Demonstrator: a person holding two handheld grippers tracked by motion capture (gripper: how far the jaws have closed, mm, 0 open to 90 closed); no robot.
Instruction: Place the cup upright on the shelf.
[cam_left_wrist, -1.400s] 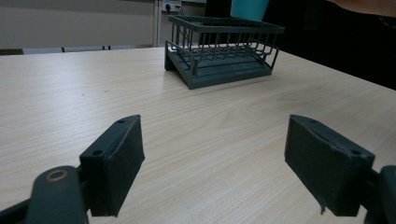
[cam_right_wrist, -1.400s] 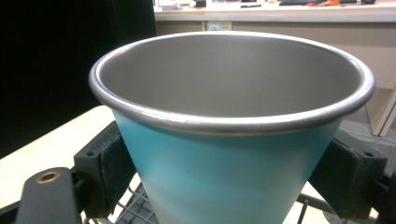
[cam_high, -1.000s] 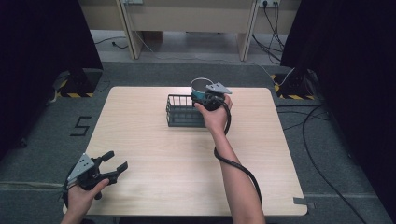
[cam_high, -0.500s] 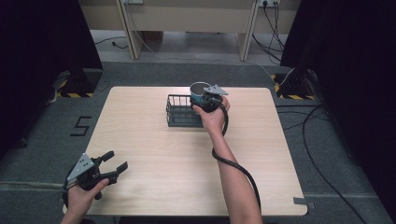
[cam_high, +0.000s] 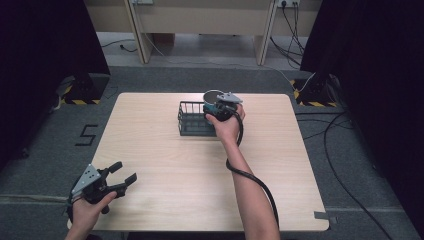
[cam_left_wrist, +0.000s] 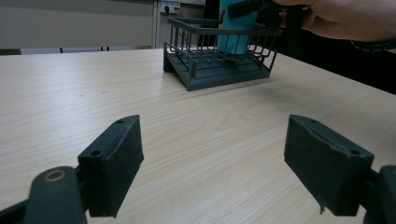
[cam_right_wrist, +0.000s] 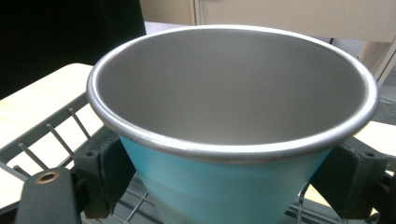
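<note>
My right gripper (cam_high: 216, 104) is clamped on a teal cup (cam_right_wrist: 224, 186), one black pad pressed against each side of its wall just below the rolled steel rim. The jaws stand only as far apart as the cup is wide, with no gap showing at either pad. The cup is upright, its bare metal inside facing up, and it sits in the right end of the dark wire basket (cam_high: 192, 120), toward 12 o'clock on the table (cam_high: 165, 165) in the high view. From the right gripper view the basket's bars run under and to the 8 o'clock side of the cup. In the left gripper view the cup's teal wall stands behind the basket's wires (cam_left_wrist: 219, 49); whether its base already rests on the basket floor I cannot tell, since the wires and my hand (cam_high: 227, 125) cover that part.

My left gripper (cam_high: 102, 180) is at about 7 o'clock on the table, near the front edge and well apart from the basket. Its jaws are spread wide with nothing between them, only bare wood grain showing past the two pads (cam_left_wrist: 114, 163). It seems to hang just above the tabletop rather than touch it.
</note>
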